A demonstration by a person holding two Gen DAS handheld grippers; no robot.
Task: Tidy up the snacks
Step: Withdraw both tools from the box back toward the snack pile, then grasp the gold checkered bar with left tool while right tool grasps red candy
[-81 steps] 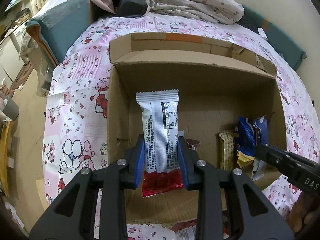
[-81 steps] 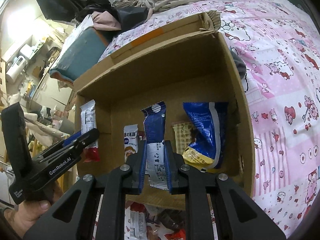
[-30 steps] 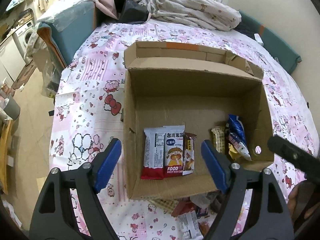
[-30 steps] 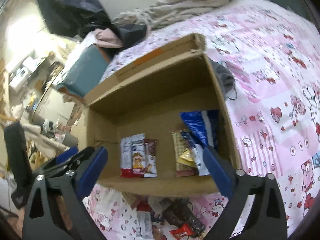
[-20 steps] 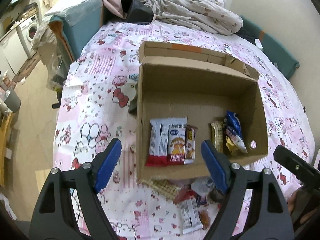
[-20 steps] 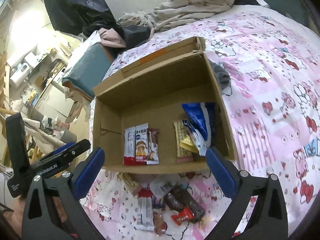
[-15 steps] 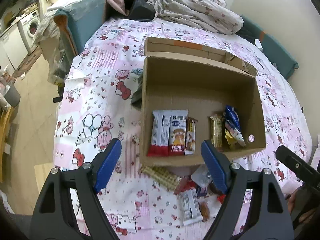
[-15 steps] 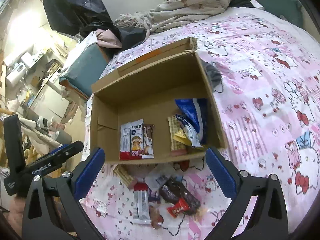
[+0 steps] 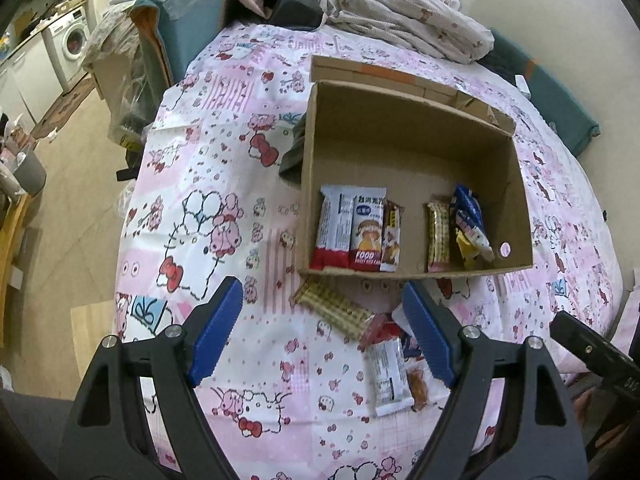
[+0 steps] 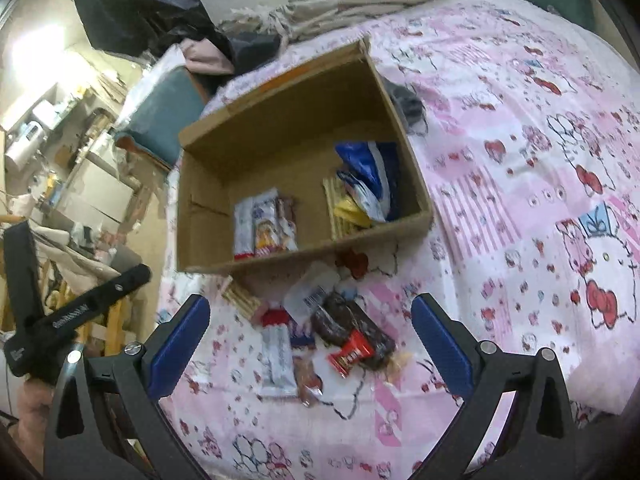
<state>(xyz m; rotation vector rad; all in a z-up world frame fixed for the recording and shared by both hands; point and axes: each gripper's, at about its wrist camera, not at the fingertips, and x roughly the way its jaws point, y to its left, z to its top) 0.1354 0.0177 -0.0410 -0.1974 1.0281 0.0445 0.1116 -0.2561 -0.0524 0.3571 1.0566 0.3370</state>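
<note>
An open cardboard box (image 9: 408, 148) (image 10: 296, 136) sits on the pink patterned bedspread. Inside, three snack bars (image 9: 354, 228) (image 10: 264, 230) lie side by side at the left, and a wafer pack with blue and yellow packets (image 9: 460, 226) (image 10: 360, 192) at the right. Loose snacks lie in front of the box: a wafer pack (image 9: 334, 310), a white bar (image 9: 390, 372) (image 10: 278, 356), dark and red packets (image 10: 352, 336). My left gripper (image 9: 320, 332) and right gripper (image 10: 310, 344) are both open and empty, above the loose snacks.
A rumpled blanket and clothes (image 9: 400, 24) lie at the bed's far end. A teal cushion (image 9: 188, 28) is at the far left. The floor (image 9: 52, 208) drops off left of the bed. A dark cloth (image 9: 292, 152) lies beside the box.
Both grippers let go of their packets in the box, opened wide and pulled back and up, so the loose snacks in front of the box came into view.
</note>
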